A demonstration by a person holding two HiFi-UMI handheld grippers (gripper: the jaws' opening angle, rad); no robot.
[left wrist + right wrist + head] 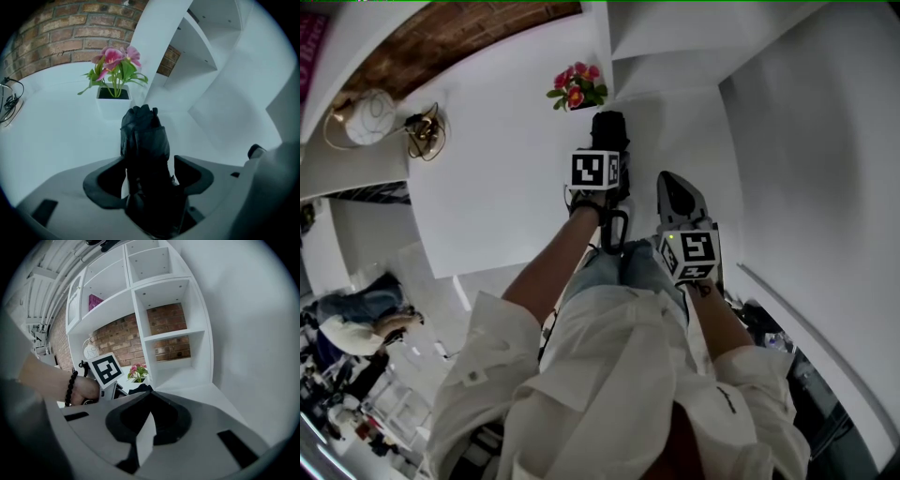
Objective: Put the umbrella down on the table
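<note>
The folded black umbrella lies lengthwise on the white table, pointing at a flower pot. My left gripper stands over it, angled down. In the left gripper view the umbrella runs up between the jaws of that gripper; they stand wide, with a thin gap on each side of the fabric, so it is open. My right gripper hovers just right of the umbrella, shut and holding nothing. From the right gripper I see the umbrella's dark tip and the left gripper's marker cube.
A white pot of pink flowers stands just beyond the umbrella's end. A white shelf unit rises to the right against a brick wall. A round lamp and tangled cables sit at the table's far left. Someone sits at lower left.
</note>
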